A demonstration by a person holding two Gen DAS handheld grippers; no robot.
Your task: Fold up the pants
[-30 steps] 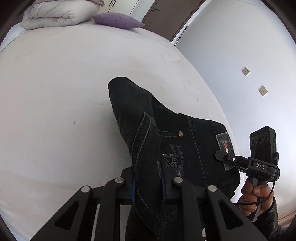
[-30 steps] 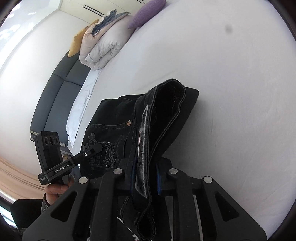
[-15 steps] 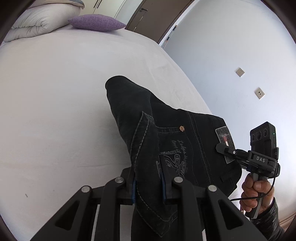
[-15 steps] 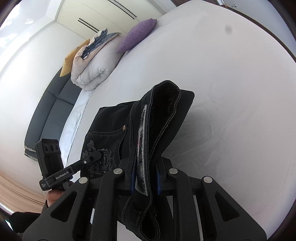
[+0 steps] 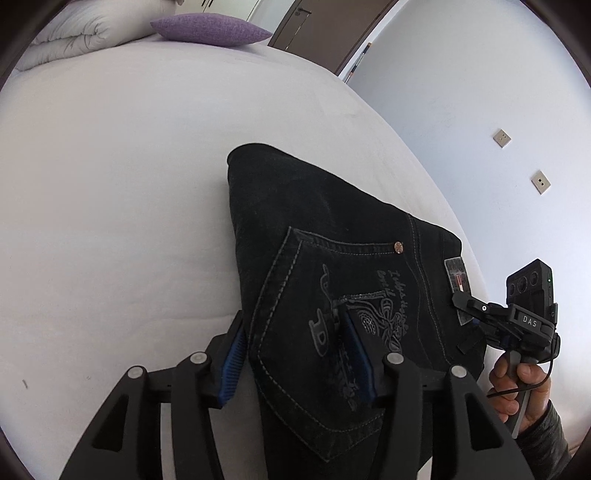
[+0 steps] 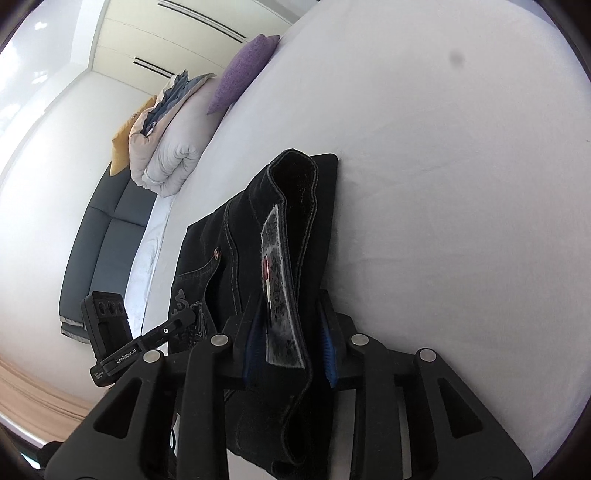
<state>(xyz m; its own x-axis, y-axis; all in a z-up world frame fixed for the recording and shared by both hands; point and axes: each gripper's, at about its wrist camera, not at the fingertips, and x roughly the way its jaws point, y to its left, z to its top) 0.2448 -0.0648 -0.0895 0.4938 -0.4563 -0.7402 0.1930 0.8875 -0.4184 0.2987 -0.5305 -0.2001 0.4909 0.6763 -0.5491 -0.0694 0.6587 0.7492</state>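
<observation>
A pair of black jeans (image 5: 332, 229) lies folded on the white bed (image 5: 110, 184), near the bed's right edge in the left wrist view, with both claws at its near end. The left gripper (image 5: 295, 354) has its jaws spread a good way apart, the blue-padded fingers (image 5: 231, 365) standing either side of the back pocket (image 5: 325, 332), the one with grey stitched lettering and a copper rivet; whether the pads press the cloth I cannot tell, as there looks to be slack on both sides. The right gripper (image 6: 290, 343) straddles the waistband edge (image 6: 295, 221), where a worn grey label (image 6: 277, 295) faces up, and its jaws also stand parted, with the thick fold of denim between them; a firm grip cannot be made out. In the left wrist view that same gripper shows at the far right of the jeans, a bare hand (image 5: 521, 384) round its handle. Far up the bed sit a purple pillow (image 5: 210, 27) and a rolled white duvet (image 6: 170, 155), with a dark grey sofa (image 6: 99, 251) beside the bed on the left. A dark door (image 5: 321, 29) stands at the far wall.
</observation>
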